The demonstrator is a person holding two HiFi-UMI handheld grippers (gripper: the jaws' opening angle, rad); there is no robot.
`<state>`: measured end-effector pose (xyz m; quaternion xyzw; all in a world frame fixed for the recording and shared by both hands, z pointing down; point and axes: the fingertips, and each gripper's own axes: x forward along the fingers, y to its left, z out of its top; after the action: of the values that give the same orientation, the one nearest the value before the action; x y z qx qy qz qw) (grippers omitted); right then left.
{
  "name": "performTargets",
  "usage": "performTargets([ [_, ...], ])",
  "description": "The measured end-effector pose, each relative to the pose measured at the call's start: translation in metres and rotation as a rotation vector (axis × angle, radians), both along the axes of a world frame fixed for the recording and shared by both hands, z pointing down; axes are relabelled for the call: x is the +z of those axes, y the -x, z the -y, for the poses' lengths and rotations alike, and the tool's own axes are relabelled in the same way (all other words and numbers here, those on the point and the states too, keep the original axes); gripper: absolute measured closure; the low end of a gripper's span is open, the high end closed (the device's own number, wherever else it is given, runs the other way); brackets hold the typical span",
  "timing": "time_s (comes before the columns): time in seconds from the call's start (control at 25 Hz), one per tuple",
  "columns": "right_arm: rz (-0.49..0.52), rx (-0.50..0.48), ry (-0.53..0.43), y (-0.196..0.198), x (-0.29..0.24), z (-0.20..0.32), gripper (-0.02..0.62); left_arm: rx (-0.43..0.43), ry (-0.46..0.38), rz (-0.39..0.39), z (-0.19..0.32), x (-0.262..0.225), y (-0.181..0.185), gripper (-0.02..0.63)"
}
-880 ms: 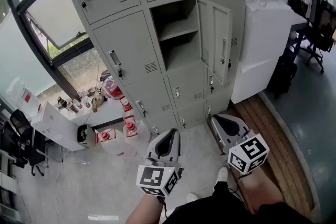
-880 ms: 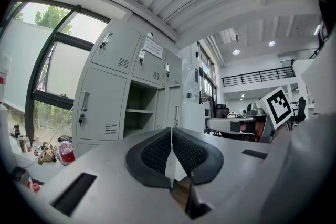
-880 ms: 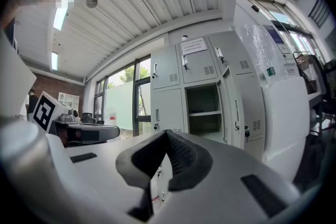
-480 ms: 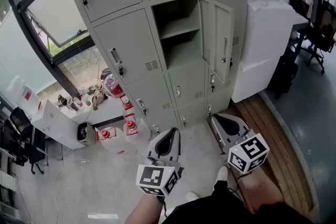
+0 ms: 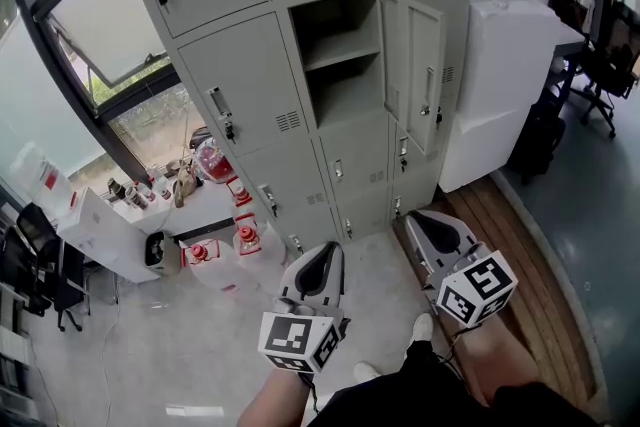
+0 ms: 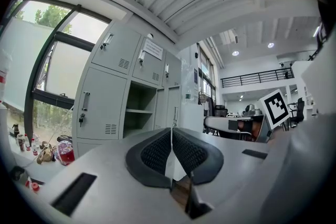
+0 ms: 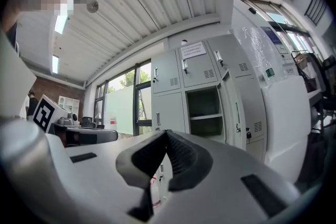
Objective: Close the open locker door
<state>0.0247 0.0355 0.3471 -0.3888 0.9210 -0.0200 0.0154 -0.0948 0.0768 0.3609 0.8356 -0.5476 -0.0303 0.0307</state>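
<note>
Head view: grey metal locker door (image 5: 422, 75) stands open.
Left gripper (image 5: 328, 250): clenched, empty, well below the door.
Right gripper (image 5: 420, 216): clenched, empty, below the door.

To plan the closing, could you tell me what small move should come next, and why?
Probably lift the right gripper toward the open locker door: it stands swung out rightward, while that gripper and the left gripper hang low, jaws shut, far from it.
</note>
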Motion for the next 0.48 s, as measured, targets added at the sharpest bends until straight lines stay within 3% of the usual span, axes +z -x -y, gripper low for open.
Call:
performTargets([
  [0.48, 0.008, 0.019, -0.017, -0.009, -0.005, 0.019, 0.541, 0.005, 0.005, 0.000, 0.012, 0.001, -0.005, 0.583],
])
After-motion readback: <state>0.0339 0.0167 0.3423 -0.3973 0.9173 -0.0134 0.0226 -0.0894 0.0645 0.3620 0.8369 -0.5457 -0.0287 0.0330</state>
